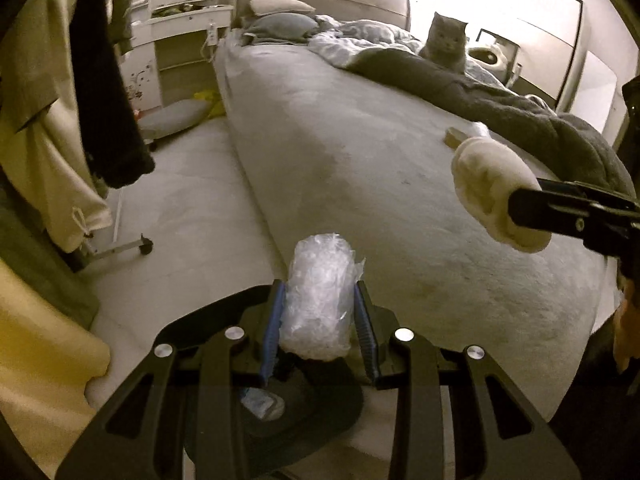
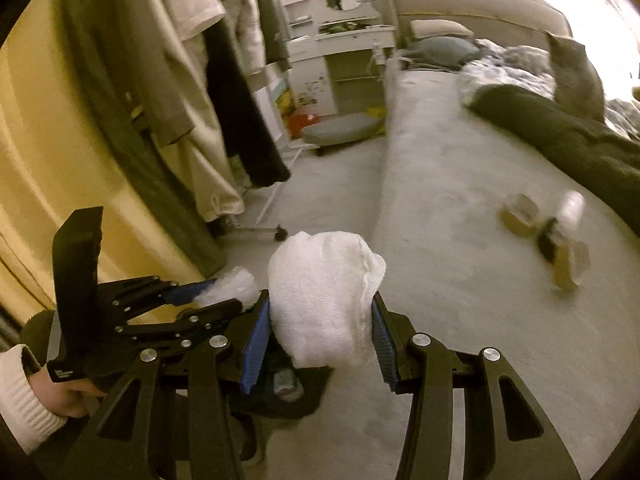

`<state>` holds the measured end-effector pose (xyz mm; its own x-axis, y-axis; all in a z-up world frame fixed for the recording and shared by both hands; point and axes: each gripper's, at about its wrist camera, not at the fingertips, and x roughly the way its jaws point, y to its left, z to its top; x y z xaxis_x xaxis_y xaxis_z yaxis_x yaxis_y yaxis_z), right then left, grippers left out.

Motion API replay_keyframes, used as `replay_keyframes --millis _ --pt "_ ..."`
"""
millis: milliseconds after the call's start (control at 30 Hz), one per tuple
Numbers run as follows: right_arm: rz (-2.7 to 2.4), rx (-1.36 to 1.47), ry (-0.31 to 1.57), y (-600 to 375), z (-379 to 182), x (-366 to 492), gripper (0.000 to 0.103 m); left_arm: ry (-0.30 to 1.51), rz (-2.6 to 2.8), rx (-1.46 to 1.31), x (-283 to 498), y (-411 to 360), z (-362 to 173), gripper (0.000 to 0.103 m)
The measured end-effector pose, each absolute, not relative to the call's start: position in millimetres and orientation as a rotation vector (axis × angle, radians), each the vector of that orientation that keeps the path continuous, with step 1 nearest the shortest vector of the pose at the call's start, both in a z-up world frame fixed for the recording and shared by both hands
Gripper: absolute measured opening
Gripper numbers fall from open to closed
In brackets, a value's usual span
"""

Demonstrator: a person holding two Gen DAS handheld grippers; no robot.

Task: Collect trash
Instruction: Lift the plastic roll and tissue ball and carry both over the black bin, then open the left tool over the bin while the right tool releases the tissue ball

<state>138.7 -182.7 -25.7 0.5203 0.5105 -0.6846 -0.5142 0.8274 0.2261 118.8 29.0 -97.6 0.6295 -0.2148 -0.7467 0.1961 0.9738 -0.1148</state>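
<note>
My left gripper is shut on a crumpled wad of clear plastic, held over the foot corner of the bed. My right gripper is shut on a white wad of tissue or cloth. In the left wrist view the right gripper comes in from the right with the white wad. In the right wrist view the left gripper sits just to the left with the plastic wad. A dark bin or bag lies below both, with something pale inside. More small items lie on the bed: a brown piece and a small box.
A grey cat sits at the far side of the bed beside a dark blanket. Hanging clothes on a wheeled rack stand left of the bed. A white shelf unit is at the back. A hand in a white sleeve holds the left gripper.
</note>
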Motion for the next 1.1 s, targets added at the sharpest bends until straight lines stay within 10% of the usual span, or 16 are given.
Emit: replay_keyframes --millis 767,1100 --pt "0.74 -0.081 0.97 -66 -71 158 0.048 1.204 -0.11 -0.238 115 119 -195 0.039" --pt "0.75 -0.139 1.019 -26 -89 160 0.048 1.22 -0.108 -0.272 102 139 -194 0.068"
